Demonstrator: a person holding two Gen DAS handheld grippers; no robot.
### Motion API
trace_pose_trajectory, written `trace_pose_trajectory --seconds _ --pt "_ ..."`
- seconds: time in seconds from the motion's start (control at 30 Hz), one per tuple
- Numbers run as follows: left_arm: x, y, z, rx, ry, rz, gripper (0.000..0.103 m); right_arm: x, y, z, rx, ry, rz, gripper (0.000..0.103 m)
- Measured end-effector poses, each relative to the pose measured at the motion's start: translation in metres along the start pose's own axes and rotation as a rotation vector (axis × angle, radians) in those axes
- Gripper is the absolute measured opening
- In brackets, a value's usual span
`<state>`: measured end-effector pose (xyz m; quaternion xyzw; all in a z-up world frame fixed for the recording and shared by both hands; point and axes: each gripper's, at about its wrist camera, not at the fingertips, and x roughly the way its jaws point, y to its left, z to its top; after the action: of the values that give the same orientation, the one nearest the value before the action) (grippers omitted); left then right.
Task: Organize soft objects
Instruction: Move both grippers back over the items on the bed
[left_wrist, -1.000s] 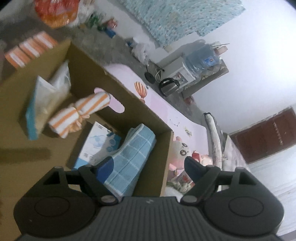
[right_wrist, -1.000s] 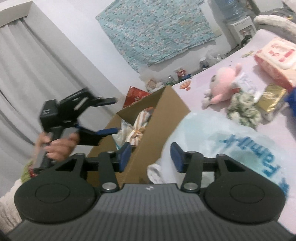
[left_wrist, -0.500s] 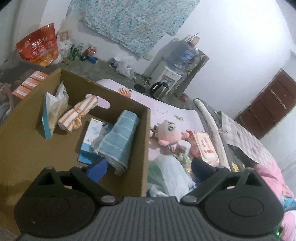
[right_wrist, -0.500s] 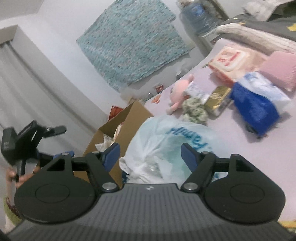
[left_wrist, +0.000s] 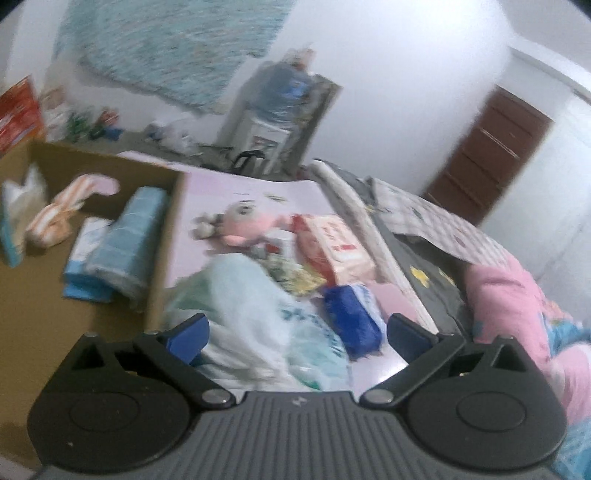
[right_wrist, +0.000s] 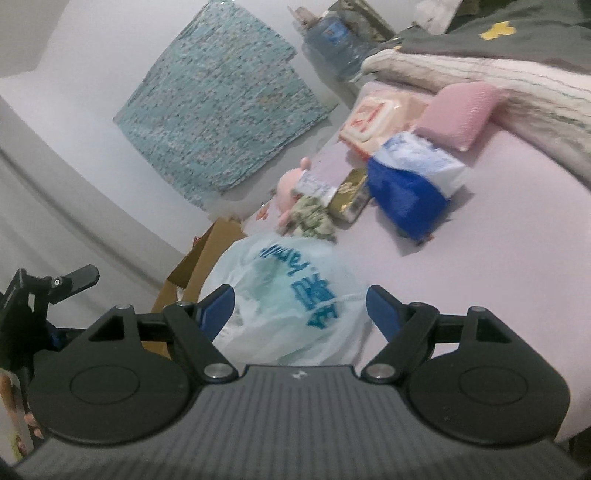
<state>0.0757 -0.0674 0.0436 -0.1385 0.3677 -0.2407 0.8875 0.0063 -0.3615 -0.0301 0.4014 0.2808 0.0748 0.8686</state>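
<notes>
Both grippers, left gripper (left_wrist: 297, 332) and right gripper (right_wrist: 300, 308), have just been opening, nothing gripped; plastic bag (right_wrist: 291, 299) nearest on bed beside cardboard box (left_wrist: 162, 236), probably light, slippery, collapsing; pinch gathered film.

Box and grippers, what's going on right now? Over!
Left gripper and right gripper open, jaws just widened, nothing held. Towel already in box. Plastic bag ahead of both, beside the box.

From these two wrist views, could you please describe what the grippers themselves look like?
Both the left gripper and the right gripper look alike: a ribbed grey body bearing a small white mark, black linkage arms with silver pivot pins over round black discs, and blue fingertips.
</notes>
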Motion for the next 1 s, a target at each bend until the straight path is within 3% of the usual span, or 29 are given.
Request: trace_pose_trajectory --seconds 0.23,0.6,0.83,1.0 --pt "0.042 -0.055 -0.015 0.164 0.061 -0.022 0.103 -0.019 -0.031 0.005 0.054 -0.055 -0.023 0.08" --pt "0.13 -0.116 -0.013 0.249 0.177 -0.017 0.103 -0.012 -0.078 0.031 0.091 -0.101 -0.064 0.08" --pt "0.196 -0.124 0.008 0.147 0.299 -0.017 0.103 0.004 -0.091 0.054 0.034 -0.102 -0.098 0.08" --pt "0.247 -0.12 0.013 0.066 0.384 0.018 0.103 0.008 -0.077 0.087 -0.168 -0.119 -0.227 0.08"
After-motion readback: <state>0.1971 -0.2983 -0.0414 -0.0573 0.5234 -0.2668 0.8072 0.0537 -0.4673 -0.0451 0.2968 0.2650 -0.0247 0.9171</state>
